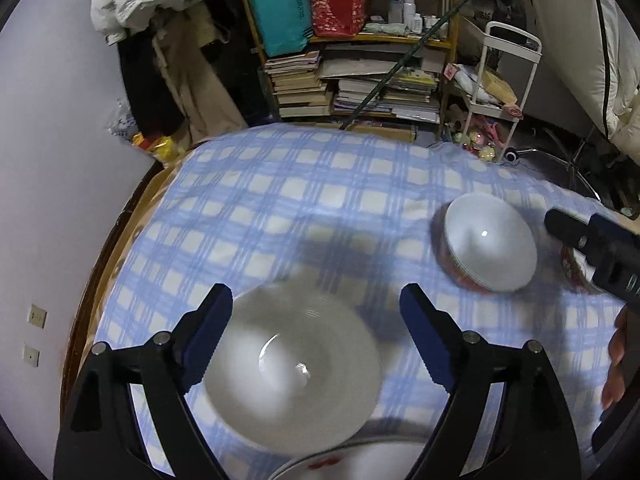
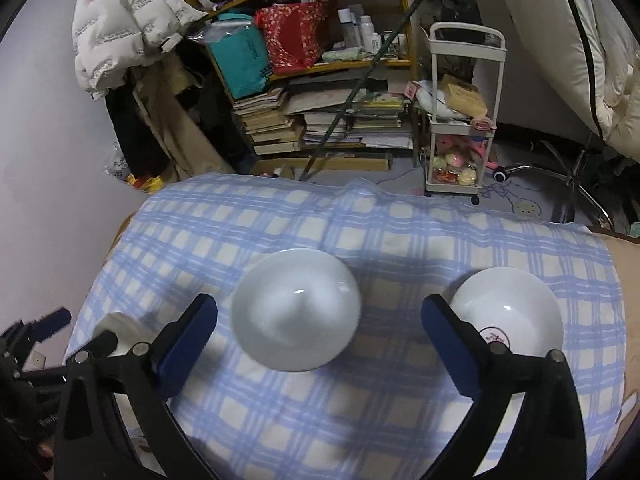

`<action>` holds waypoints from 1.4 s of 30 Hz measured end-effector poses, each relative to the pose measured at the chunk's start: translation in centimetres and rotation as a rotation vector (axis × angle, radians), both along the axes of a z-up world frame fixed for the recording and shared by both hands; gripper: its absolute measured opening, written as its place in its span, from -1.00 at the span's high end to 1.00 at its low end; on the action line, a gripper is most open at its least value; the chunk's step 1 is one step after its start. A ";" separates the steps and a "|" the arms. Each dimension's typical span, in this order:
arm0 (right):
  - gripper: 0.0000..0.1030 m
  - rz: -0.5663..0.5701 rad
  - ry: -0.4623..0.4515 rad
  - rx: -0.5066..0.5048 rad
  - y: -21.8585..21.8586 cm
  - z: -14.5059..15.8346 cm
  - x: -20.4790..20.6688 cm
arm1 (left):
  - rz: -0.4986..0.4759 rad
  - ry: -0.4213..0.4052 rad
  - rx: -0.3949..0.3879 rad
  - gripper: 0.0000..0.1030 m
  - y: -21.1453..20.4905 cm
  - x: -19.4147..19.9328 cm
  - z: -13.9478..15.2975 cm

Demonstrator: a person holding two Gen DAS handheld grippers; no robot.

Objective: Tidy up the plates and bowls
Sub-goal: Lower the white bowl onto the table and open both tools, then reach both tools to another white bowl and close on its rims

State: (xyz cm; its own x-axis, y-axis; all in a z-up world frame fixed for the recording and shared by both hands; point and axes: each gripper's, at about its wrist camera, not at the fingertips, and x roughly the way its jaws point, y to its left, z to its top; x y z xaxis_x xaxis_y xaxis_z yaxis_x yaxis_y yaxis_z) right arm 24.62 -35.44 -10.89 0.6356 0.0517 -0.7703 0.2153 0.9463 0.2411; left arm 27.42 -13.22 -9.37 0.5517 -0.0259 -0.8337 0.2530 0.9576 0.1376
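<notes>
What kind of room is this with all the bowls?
Probably a bedroom or a crowded spare room at home. The white bowls sit on a blue checked cloth, and behind it are a shelf of stacked books, a puffy white jacket and a small rolling cart.

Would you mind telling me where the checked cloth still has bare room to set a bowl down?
The checked cloth is bare along its far side, beyond the white bowl and the bowl with a red mark. The near strip below them is also bare. The left corner is crowded with a plate.
</notes>
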 end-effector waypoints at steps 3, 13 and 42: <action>-1.00 -0.008 0.016 -0.005 -1.0 -0.9 0.8 | -0.006 0.033 -0.028 -0.65 -1.4 1.5 -0.6; -1.00 -0.034 0.022 -0.009 -2.5 -3.3 2.5 | -0.013 0.099 -0.075 -0.65 -4.7 5.2 -2.9; 0.76 0.073 0.168 0.093 -1.3 -8.3 4.0 | -0.114 0.265 -0.119 0.84 -9.6 6.0 -9.3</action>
